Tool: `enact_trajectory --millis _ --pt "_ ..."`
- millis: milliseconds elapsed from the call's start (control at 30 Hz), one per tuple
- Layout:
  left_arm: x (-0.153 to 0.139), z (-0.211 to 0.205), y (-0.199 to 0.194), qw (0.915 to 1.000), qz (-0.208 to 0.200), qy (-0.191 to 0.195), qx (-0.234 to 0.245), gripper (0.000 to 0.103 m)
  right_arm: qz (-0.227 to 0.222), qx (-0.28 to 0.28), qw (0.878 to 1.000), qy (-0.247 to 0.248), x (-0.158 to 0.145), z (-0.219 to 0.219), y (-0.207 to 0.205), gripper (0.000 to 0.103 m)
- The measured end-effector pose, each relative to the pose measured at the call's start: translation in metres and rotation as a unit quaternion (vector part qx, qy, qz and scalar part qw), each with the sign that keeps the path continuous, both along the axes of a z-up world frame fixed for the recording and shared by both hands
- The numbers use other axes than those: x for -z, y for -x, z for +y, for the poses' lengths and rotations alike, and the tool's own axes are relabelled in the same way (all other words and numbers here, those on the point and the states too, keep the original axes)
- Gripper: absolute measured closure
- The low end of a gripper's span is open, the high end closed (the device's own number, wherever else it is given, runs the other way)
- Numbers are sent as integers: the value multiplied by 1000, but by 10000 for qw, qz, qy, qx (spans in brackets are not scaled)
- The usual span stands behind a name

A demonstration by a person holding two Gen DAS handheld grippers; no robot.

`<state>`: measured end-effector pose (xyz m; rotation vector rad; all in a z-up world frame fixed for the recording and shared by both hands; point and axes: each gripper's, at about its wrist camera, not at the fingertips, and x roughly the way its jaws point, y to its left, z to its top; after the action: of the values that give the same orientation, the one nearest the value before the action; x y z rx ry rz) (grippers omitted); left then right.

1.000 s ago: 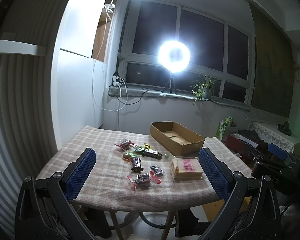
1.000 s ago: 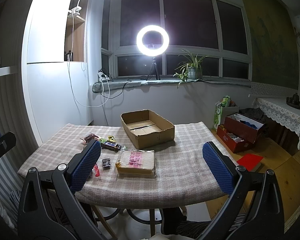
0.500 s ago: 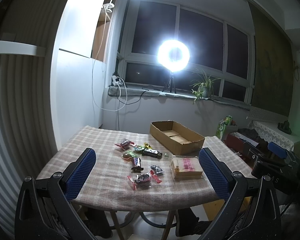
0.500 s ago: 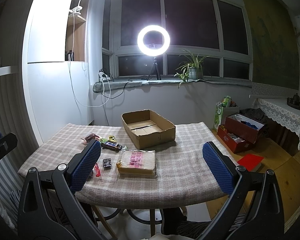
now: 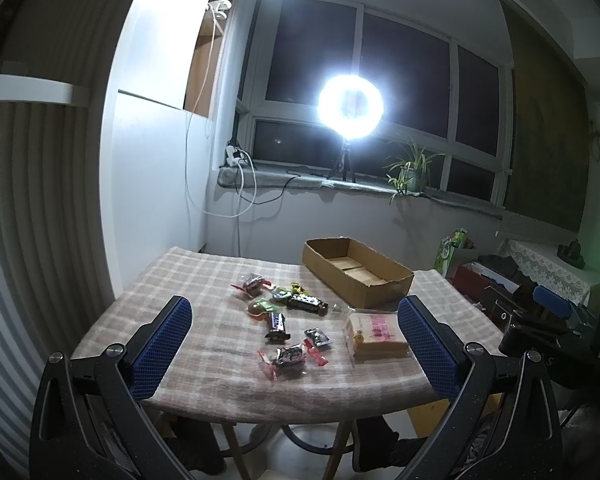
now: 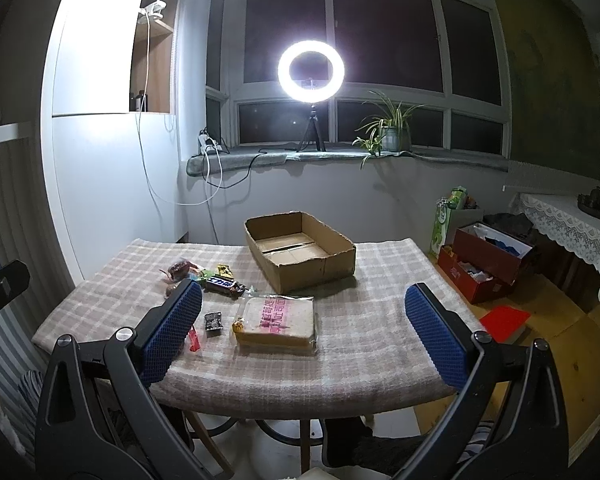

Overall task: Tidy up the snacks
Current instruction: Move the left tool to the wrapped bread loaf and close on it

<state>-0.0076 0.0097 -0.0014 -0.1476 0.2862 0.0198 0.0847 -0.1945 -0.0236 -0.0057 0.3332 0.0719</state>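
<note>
While both hover level, left hand-held gripper (image 5: 294, 322) spread, right hand-held gripper (image 6: 304, 308) spread.

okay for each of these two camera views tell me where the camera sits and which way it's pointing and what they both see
Left wrist: sits on the left gripper, off the table's near edge, facing the window; its open blue fingers frame the small snacks; the right gripper shows at far right.
Right wrist: sits on the right gripper, further right, facing the window; its open fingers frame the wrapped bread pack.
Shared: cardboard box, checked tablecloth, ring light, bread pack.
</note>
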Motion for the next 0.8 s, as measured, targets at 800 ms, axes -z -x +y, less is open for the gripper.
enact_trajectory --millis 800 --pt "70 42 -109 9868 1603 188 150 15 1835 -656 9807 -144 104 -52 -152 8"
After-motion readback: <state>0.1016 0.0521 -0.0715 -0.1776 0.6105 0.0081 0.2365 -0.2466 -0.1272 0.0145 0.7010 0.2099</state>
